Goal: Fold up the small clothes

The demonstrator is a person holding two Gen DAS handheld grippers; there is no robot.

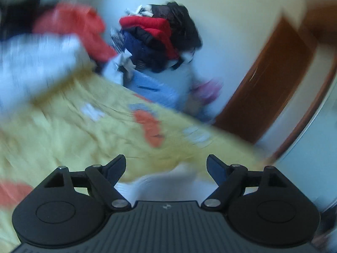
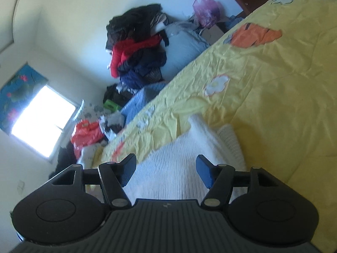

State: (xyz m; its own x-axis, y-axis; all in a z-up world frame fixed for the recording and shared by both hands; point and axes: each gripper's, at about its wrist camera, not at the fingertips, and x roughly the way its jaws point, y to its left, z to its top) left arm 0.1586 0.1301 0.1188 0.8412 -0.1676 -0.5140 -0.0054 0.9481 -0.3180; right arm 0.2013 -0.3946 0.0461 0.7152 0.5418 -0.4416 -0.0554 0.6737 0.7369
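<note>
Two grippers [image 1: 166, 168] [image 2: 166, 169], perhaps unbranded

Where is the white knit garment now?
In the right wrist view, the white garment lies on the yellow bedspread, just ahead of the open right tool.

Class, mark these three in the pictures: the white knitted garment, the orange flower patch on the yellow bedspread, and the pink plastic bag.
white knitted garment [image 2: 174, 168], right wrist view, on its ribbed middle.
orange flower patch [image 2: 254, 34], right wrist view, on its centre.
pink plastic bag [image 2: 205, 10], right wrist view, on its crumpled body.
</note>
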